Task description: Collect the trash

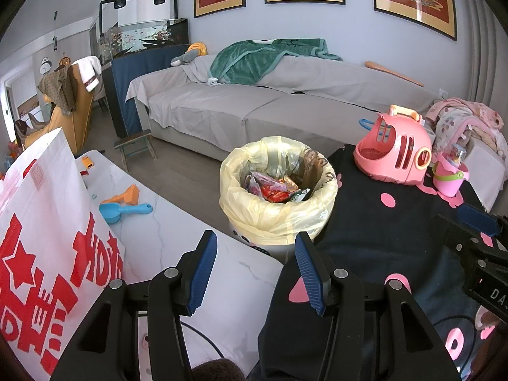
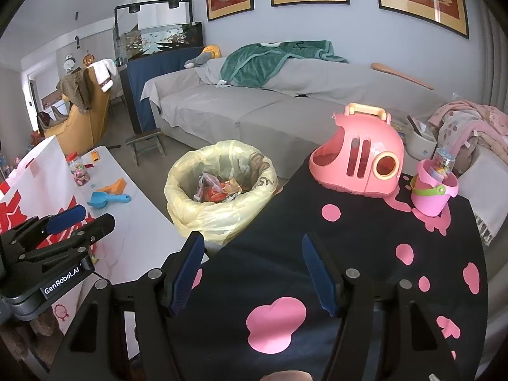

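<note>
A trash bin [image 1: 277, 187] [image 2: 222, 187] lined with a pale yellow bag stands on the floor between a white marble table and a black-covered table. Crumpled wrappers [image 1: 274, 187] [image 2: 217, 189] lie inside it. My left gripper [image 1: 255, 273] hovers in front of the bin, over the gap between the tables, open with nothing between its blue pads. My right gripper [image 2: 252, 274] is open and empty above the black cloth, to the right of the bin. Each gripper shows at the edge of the other's view: the right gripper [image 1: 476, 222] and the left gripper [image 2: 68, 219].
A white bag with red print [image 1: 44, 254] stands on the marble table [image 1: 190, 231], with a blue scoop [image 1: 122, 211] and an orange toy. A pink toy carrier [image 2: 357, 158] and pink bucket [image 2: 433, 192] sit on the black cloth [image 2: 349, 238]. A grey sofa [image 1: 254, 104] lies behind.
</note>
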Available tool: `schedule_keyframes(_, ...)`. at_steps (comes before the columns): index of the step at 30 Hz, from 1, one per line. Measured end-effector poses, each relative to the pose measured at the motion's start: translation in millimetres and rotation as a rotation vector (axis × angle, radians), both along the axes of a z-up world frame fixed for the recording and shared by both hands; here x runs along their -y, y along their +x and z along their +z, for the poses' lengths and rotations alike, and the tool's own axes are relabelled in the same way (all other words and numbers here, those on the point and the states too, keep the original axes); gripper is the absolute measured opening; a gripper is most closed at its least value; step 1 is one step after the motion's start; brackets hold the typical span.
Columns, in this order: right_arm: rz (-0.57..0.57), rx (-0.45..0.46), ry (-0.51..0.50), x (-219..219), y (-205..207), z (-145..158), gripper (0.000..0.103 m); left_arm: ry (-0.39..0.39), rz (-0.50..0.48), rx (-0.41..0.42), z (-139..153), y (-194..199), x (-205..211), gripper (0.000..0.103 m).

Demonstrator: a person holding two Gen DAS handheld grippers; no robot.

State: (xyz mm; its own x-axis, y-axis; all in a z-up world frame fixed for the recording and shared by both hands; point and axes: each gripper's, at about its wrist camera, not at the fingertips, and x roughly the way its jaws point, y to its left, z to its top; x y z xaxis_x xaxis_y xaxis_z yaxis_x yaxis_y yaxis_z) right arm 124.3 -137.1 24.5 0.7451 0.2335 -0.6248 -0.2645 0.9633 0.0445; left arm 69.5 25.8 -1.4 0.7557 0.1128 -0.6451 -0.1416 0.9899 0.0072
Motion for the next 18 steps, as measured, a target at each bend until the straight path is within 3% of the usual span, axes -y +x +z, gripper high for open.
schedule_keyframes(18, -0.006, 0.004, -0.004, 2.6, 0.7, 0.2, 0.062, -0.007, -0.003, -0.004, -2.9, 0.8, -0.2, 0.053)
